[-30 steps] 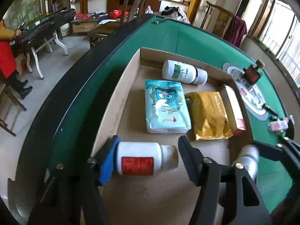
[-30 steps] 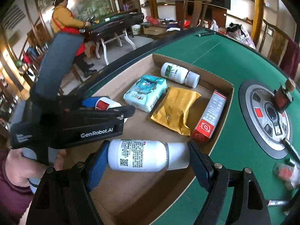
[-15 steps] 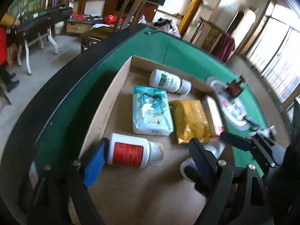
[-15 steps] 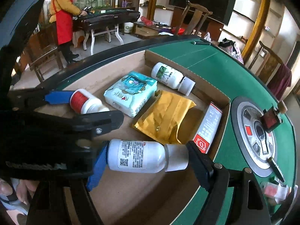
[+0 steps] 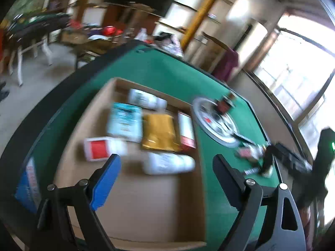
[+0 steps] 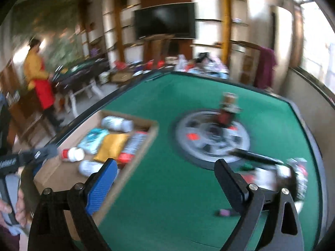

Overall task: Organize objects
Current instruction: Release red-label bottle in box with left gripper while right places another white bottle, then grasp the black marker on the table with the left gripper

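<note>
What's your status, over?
Left gripper and right gripper opening, empty. Both white bottles lie in cardboard box. Nothing blocking.

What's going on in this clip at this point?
A person with a handheld gripper in each hand is sorting items into a shallow cardboard box on a green felt table. The left gripper and right gripper hold nothing, their jaws opening. A white red-labelled bottle and a white printed-label bottle lie in the box beside a teal packet, gold pouch and red-white carton.

No legible text, all blurred.
</note>
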{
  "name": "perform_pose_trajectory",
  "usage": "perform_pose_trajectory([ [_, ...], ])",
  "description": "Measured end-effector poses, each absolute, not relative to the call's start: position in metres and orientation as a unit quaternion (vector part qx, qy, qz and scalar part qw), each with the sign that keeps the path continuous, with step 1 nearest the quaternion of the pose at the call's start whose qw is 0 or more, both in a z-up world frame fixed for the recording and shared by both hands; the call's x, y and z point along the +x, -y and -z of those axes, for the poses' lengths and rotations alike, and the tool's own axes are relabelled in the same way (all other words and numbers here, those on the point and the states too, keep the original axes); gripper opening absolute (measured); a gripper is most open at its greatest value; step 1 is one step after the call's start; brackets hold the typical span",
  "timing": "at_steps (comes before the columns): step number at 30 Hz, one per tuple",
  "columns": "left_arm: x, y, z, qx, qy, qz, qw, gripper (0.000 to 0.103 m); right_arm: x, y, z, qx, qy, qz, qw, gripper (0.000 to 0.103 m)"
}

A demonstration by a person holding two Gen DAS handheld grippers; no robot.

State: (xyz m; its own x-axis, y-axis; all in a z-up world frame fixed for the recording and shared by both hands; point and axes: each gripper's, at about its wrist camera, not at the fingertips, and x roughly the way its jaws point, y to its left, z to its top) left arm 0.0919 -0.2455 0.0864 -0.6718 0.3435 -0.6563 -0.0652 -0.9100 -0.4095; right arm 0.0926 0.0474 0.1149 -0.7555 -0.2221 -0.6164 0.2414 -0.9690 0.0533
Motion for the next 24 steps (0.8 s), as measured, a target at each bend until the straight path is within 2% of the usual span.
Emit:
perform_pose_trajectory([
  [4,0.094,0.185,-0.088,-0.396,0.112,-0.897,0.163,0.089,0.093,-0.135,-0.119,0.31,0.041,0.949,0.039,0.103],
  [8,0.092,0.117,-0.081,-0.411,0.051,-0.887,0.207,0.089,0.086,-0.219,-0.103,0.298,0.099,0.948,-0.056,0.103],
  [11,0.093,0.069,-0.074,-0.413,0.007,-0.88,0.234,0.089,0.081,-0.253,-0.086,0.296,0.101,0.944,-0.104,0.103],
  [16,0.082,0.001,-0.06,-0.411,-0.05,-0.869,0.272,0.088,0.082,-0.283,-0.061,0.308,0.123,0.932,-0.147,0.103],
  [19,0.067,-0.037,-0.053,-0.407,-0.089,-0.864,0.282,0.088,0.09,-0.3,-0.066,0.29,0.169,0.931,-0.143,0.103],
  [24,0.054,-0.099,-0.031,-0.386,-0.214,-0.854,0.275,0.087,0.093,-0.317,-0.061,0.297,0.211,0.921,-0.137,0.103],
])
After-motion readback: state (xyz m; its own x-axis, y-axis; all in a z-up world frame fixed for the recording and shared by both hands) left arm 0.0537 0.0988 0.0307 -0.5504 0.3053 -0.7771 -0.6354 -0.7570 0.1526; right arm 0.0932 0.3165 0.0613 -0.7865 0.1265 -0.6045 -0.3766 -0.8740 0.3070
